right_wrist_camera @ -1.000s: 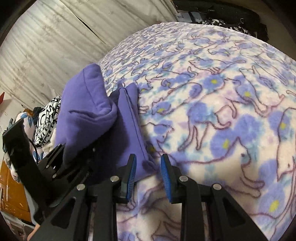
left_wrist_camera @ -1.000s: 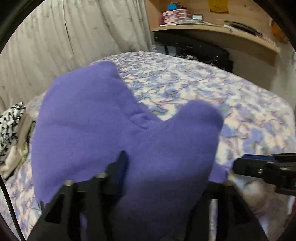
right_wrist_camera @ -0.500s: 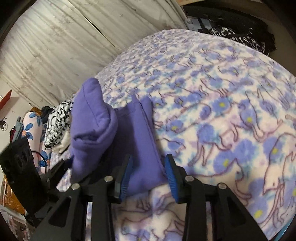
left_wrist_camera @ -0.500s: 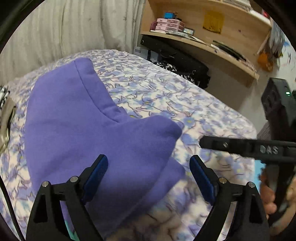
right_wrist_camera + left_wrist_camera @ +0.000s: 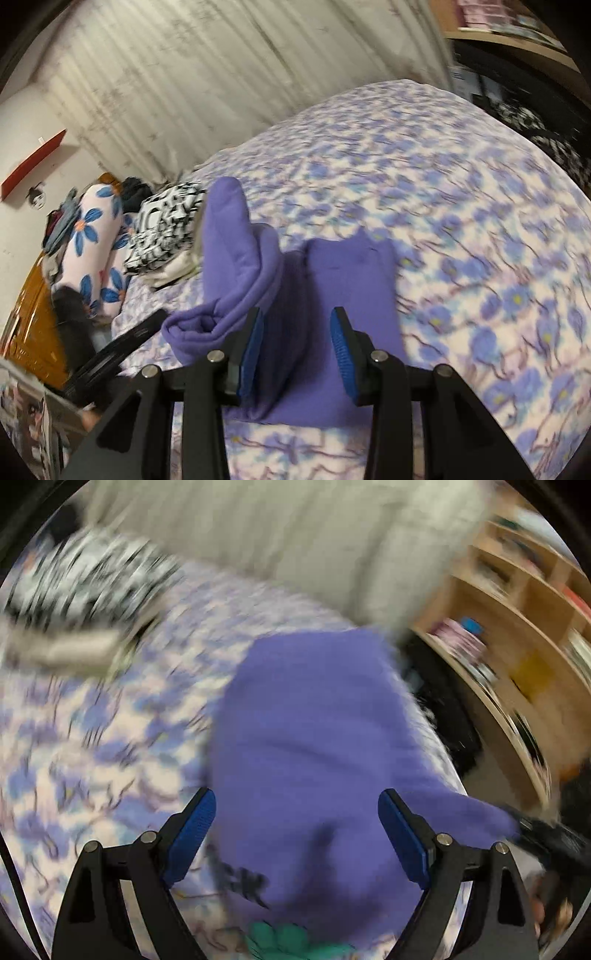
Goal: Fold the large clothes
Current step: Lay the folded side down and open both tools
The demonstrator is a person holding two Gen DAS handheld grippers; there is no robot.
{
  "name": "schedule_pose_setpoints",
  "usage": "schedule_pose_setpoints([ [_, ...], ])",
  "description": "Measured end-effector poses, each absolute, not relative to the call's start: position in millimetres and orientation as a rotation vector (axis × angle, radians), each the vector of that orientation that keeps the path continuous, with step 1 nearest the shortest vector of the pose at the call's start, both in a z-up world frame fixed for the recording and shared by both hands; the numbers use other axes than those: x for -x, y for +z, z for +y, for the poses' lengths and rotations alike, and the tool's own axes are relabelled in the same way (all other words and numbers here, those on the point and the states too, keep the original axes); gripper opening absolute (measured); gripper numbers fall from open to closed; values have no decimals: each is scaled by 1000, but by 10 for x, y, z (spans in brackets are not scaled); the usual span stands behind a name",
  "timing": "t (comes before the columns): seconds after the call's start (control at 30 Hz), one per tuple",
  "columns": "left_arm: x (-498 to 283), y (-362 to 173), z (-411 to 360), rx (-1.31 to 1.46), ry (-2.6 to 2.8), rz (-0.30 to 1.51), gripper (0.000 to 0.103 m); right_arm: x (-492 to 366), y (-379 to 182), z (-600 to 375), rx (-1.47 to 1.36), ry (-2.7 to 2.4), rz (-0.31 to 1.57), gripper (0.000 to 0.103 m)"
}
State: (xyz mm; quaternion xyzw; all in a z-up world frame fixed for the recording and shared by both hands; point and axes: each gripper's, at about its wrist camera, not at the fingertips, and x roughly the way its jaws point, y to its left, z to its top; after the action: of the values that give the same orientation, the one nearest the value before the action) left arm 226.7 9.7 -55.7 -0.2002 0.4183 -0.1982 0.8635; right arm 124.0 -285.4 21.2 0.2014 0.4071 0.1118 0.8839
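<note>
A purple fleece garment (image 5: 314, 720) lies partly folded on the floral bedspread (image 5: 92, 738); the left wrist view is blurred. My left gripper (image 5: 297, 840) hovers over its near end. Its blue pads stand wide apart and are closing, with cloth below them but not pinched. In the right wrist view the same garment (image 5: 351, 280) shows a flat folded panel and a raised rolled fold on the left. My right gripper (image 5: 297, 354) hangs above the panel's near edge, its pads apart and not pressing the cloth. The left gripper's black body (image 5: 114, 350) shows at lower left.
A black-and-white patterned pile of clothes (image 5: 166, 221) and a blue-flowered pillow (image 5: 96, 236) lie at the bed's left side. Pale curtains (image 5: 221, 74) hang behind. Wooden shelves (image 5: 517, 646) stand to the right. A green cloth (image 5: 288, 938) peeks out under my left gripper.
The left gripper let go of the purple cloth, opened wide, then swung and rolled so the garment now points away from it. The right gripper rose, its pads spreading a little.
</note>
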Motion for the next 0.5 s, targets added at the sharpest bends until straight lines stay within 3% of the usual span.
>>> schedule_pose_setpoints([
  [0.07, -2422, -811, 82, 408, -402, 959, 73, -1308, 249, -2730, -411, 258, 857, 38],
  [0.3, -2435, -930, -292, 338, -446, 949, 75, -1450, 292, -2482, -381, 302, 891, 38],
  [0.5, -2264, -837, -781, 92, -453, 887, 80, -1661, 55, -2665, -421, 250, 984, 50],
])
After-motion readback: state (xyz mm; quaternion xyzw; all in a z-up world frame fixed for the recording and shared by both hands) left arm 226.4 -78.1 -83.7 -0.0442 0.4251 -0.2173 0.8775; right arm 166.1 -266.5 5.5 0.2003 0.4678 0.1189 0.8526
